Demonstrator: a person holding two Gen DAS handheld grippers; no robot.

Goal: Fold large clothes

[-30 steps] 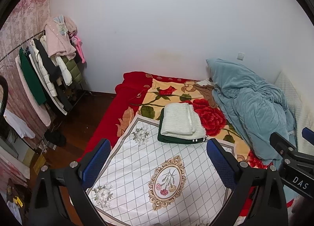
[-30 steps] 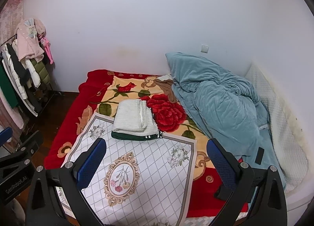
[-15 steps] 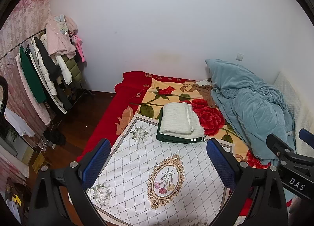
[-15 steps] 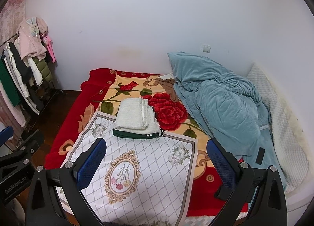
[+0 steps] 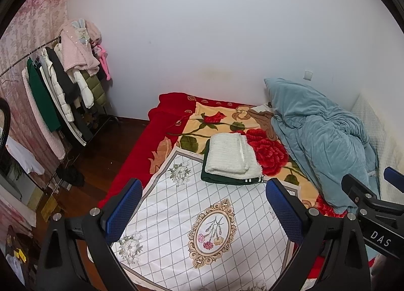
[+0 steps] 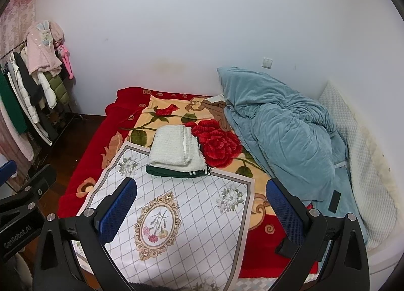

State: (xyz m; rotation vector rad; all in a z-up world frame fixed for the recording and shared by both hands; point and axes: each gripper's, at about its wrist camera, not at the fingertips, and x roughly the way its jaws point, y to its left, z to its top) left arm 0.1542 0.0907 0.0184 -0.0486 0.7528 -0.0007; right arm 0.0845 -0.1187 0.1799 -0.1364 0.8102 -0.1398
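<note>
Ahead of both pairs of fingers, the folded white garment rests on a folded dark green one, both on the bed. Left gripper and right gripper are spread wide, empty. Since earlier frames, both views have drifted slightly.

2 folded garments in 1 stack, 1 blue quilt, perhaps 7 coats on 1 rack.

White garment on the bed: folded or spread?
Folded. The white garment lies as a compact layered rectangle on a folded dark green garment, at the white quilted sheet's far edge.
</note>
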